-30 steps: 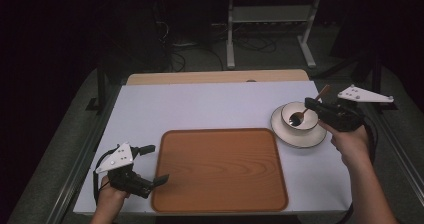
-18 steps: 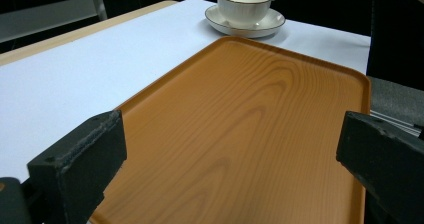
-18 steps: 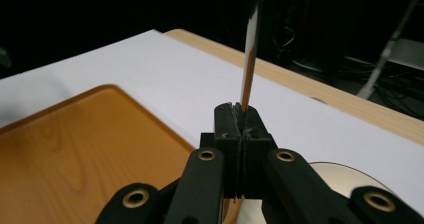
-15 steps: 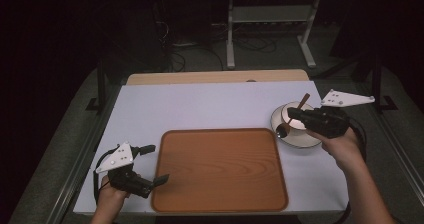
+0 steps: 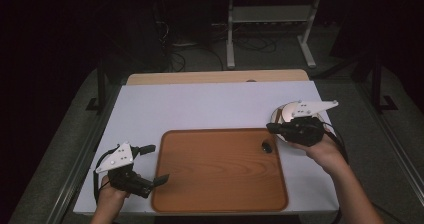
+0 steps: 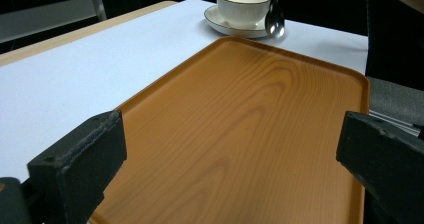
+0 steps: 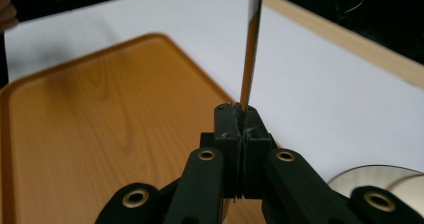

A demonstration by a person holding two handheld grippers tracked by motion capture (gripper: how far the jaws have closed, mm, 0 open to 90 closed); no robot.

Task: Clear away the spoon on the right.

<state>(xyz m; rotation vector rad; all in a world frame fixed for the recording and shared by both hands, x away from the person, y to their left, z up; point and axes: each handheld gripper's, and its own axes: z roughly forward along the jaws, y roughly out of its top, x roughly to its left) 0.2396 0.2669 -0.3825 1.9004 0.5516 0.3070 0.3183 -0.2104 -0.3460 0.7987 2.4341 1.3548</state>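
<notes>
Dark floor and cable clutter lie beyond the white worktop (image 5: 210, 104), which carries a wooden tray (image 5: 220, 169) at its near middle. Left tongs (image 5: 150, 165) rest at the tray's near-left corner, jaws spread wide and empty. Right tongs (image 5: 271, 128) are clamped tight on a spoon (image 6: 274, 15) handle, its bowl hanging just over the tray's far-right corner. Cup (image 6: 243, 6) and saucer (image 6: 220, 24) sit just behind these tongs, off the tray. Judging by this, the spoon is lifted but not set down; the tray's whole bare face gives ample room, only its raised rim below to clear.
</notes>
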